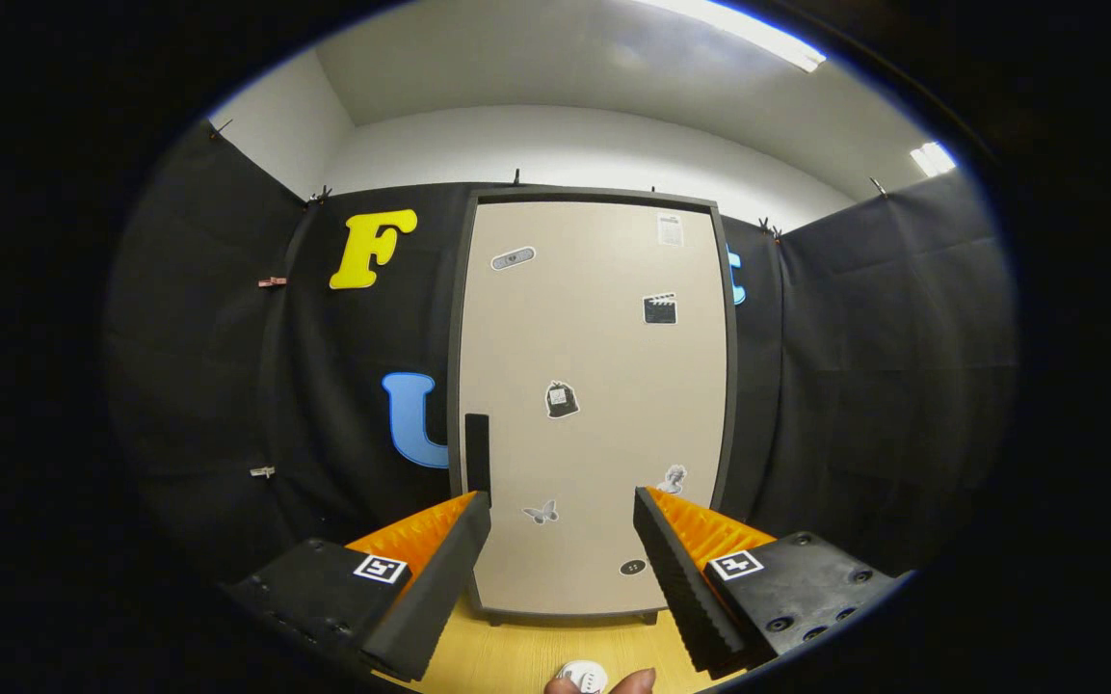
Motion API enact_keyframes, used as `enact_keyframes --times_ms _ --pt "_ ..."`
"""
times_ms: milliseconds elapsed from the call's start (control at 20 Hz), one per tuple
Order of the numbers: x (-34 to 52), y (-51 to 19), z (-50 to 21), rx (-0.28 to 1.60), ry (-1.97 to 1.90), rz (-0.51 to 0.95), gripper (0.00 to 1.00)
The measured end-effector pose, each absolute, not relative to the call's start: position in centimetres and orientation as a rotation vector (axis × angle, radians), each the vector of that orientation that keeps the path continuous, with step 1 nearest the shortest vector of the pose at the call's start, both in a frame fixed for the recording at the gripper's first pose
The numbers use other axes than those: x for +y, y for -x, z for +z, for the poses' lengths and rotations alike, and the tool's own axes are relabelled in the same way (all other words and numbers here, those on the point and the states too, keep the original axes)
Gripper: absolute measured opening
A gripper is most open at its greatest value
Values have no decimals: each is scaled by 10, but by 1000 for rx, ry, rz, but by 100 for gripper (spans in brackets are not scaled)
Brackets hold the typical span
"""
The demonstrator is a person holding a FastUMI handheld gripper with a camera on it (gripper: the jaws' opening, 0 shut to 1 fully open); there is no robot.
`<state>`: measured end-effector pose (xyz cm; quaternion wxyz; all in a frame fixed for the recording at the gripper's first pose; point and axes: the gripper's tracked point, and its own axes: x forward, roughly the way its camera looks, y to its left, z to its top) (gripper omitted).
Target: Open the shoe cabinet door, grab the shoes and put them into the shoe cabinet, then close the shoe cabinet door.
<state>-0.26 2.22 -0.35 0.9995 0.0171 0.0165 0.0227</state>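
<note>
Now I'm holding the tongs (pixel 563 506) level and spread wide, gripping nothing, facing the closed shoe cabinet door (pixel 594 405) standing on the tabletop (pixel 526 655); handle (pixel 477 453) beyond the left finger.

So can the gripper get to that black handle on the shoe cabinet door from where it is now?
Probably yes. The gripper is open and empty, facing the closed shoe cabinet door, and nothing lies between its fingers and the black handle, which sits just above the left fingertip. It would need to shift slightly left and forward.
</note>
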Motion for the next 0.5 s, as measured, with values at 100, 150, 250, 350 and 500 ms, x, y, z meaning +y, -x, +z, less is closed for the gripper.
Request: enact_keyframes --times_ms 100,150,250,350,500 --pt "24 2 -4 34 -33 46 97" --pt "24 2 -4 37 -33 45 97" --pt "27 1 -6 47 -36 48 97" --pt "30 0 -8 60 -41 51 97" --pt "34 -3 -7 67 -45 46 97"
